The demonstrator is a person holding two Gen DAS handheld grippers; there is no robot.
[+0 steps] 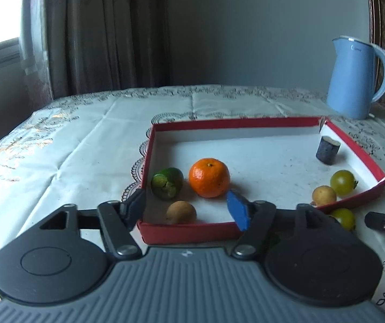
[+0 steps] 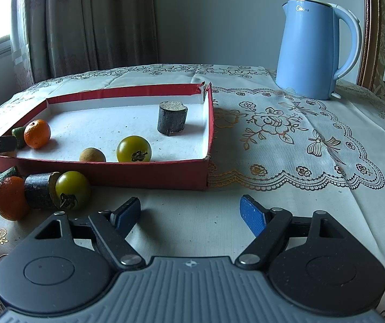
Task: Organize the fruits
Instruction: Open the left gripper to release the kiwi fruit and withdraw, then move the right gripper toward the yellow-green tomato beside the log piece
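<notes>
Left wrist | my left gripper (image 1: 188,210) jaws apart, empty; brown fruit (image 1: 180,212) between fingers | release done | next: fetch tomato (image 2: 72,190) outside box (image 1: 192,232).

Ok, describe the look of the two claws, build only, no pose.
Both look alike. The left claw has blue pads on black linkage arms with silver pivot pins, two round black discs and a ribbed grey body bearing a small star-like mark. The right claw matches, its blue pads finely textured. No cables, hands or sleeves show.
</notes>
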